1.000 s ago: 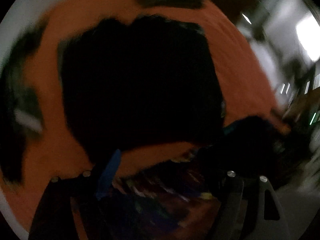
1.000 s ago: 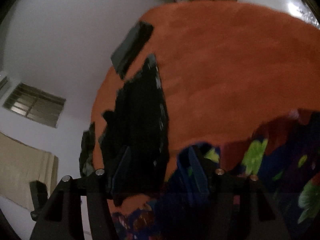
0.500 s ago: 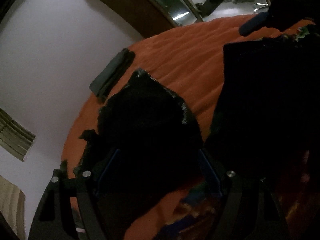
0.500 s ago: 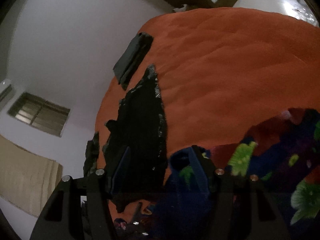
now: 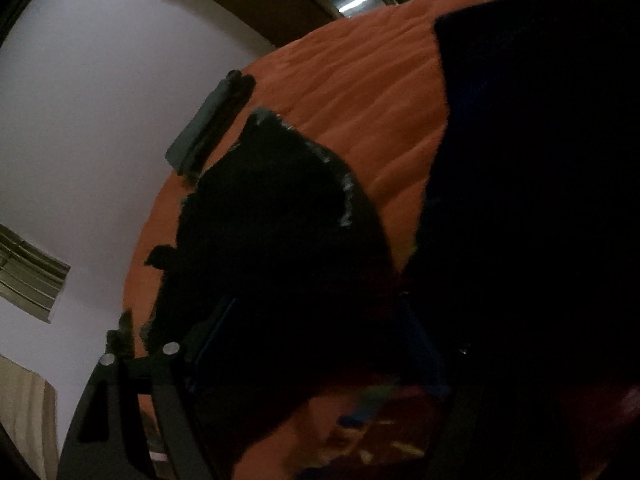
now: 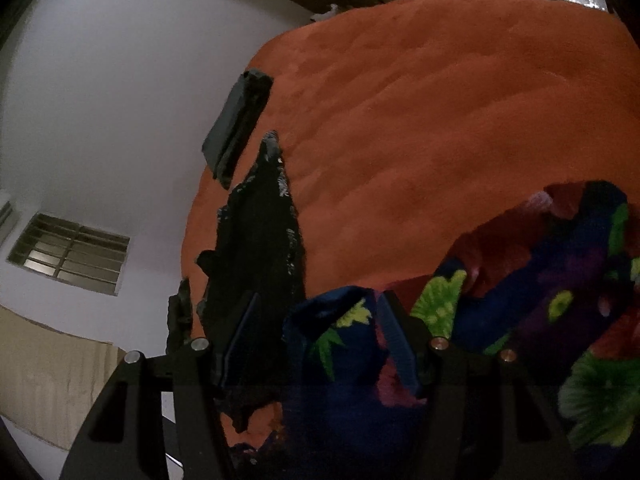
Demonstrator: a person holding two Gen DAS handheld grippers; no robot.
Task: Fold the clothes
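A black garment (image 5: 276, 240) (image 6: 260, 248) lies spread on the orange bed cover (image 5: 360, 92) (image 6: 440, 120). A dark blue floral cloth (image 6: 540, 280) is heaped at the near edge. In the left wrist view only a dim patch of the floral cloth (image 5: 376, 412) shows. My right gripper (image 6: 318, 336) is open, and a bunch of the floral cloth rises between its fingers, against the right finger and clear of the left one. My left gripper (image 5: 316, 332) is open, low over the black garment's near end. A big dark mass (image 5: 540, 200) close to the lens hides the right side.
A folded grey garment (image 5: 208, 124) (image 6: 236, 124) lies at the bed's far left edge by the white wall (image 6: 120, 80). A barred window (image 6: 68, 252) is low on that wall. Dark wooden furniture (image 5: 280, 4) stands beyond the bed.
The left view swung from looking down on the black garment to a low view along the bed. The dark mass on the right came closer. The right gripper barely moved.
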